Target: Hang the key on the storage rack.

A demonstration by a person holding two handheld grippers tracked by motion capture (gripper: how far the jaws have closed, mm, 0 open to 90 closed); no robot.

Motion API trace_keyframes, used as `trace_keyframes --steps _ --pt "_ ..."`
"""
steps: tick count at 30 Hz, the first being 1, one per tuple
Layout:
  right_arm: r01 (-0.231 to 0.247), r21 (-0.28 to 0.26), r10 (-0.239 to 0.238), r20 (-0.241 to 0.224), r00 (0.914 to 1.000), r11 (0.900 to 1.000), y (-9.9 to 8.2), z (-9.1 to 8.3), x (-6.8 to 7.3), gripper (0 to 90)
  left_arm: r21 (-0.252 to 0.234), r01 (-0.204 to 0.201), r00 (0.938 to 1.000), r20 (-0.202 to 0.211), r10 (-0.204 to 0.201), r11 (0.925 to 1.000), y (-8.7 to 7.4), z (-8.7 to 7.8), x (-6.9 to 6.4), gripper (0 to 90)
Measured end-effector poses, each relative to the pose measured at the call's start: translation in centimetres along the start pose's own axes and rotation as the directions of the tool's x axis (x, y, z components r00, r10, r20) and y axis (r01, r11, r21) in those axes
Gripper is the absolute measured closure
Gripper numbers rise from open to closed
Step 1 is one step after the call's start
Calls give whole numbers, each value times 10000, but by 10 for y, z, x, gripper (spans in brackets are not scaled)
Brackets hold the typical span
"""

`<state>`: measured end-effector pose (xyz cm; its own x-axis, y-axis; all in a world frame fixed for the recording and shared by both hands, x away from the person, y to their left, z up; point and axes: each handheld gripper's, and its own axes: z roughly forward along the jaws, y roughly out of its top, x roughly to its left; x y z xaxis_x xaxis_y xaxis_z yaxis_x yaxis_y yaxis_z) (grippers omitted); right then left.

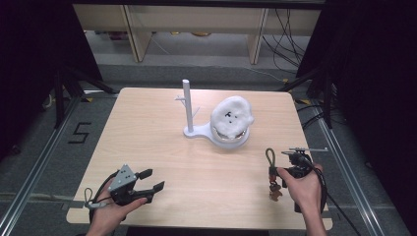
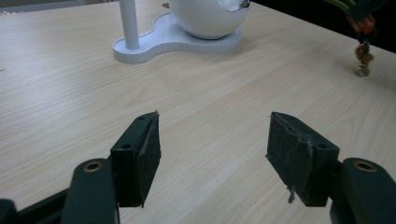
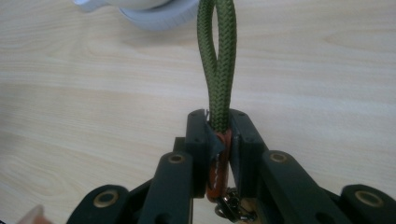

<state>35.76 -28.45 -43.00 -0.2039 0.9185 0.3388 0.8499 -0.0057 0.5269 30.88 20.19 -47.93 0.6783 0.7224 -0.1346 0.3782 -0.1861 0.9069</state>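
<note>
- Your left gripper (image 2: 212, 149) hovers over the bare tabletop (image 2: 70, 88), jaws wide apart, nothing between them.
- Ahead, by the far edge, a white base (image 2: 187, 41) carries a post (image 2: 128, 23) and a round bowl (image 2: 208, 18).
- A keychain (image 2: 363, 46) dangles at the upper right.

lab | black frame (image 1: 61, 93) | floor cables (image 1: 290, 34) | number marking (image 1: 79, 132)

Braided green cord loop (image 3: 217, 60), matt pale wood-grain table (image 1: 162, 147)

A stand (image 1: 188, 110) rises mid-table (image 1: 147, 147), a bowl (image 1: 231, 137) just right of it.
</note>
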Motion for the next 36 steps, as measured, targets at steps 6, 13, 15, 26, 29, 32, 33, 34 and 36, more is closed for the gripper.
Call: trace_keyframes --steps 6,13,15,26,29,32,33,34,36 --pt "-376 -606 331 -736 9967 9975 3 -1 13 802 -182 -126 9997 185 129 9998 6 1 -2 344" --pt "-96 -1198 -35 -1086 9941 9927 6 -2 26 802 -322 -122 9998 128 126 9994 12 1 -3 339" --pt "86 -1438 -252 -1144 9931 9896 7 -1 30 802 -405 -129 9995 268 140 9991 14 3 -3 338" --pt "539 -2114 -969 -1987 9753 9759 12 5 55 802 -381 -293 9960 832 323 9988 22 12 -13 340" --pt "913 -2300 -1415 -2125 9669 9689 14 9 62 802 -304 -326 9923 1188 360 9990 29 19 -17 341" --pt "637 -2321 -1203 -2385 9637 9706 13 11 73 802 -208 -468 9872 1515 494 9987 37 25 -22 342" --pt "997 -2510 -1599 -2325 9594 9628 14 12 72 802 -131 -636 9860 1538 649 9979 41 27 -25 342" --pt "793 -2472 -1421 -2475 9584 9657 13 13 76 802 -153 -679 9841 1634 695 9976 44 29 -27 344" --pt "1050 -2706 -1765 -2549 9507 9569 15 15 79 802 -129 -793 9817 1727 803 9968 48 32 -29 347"
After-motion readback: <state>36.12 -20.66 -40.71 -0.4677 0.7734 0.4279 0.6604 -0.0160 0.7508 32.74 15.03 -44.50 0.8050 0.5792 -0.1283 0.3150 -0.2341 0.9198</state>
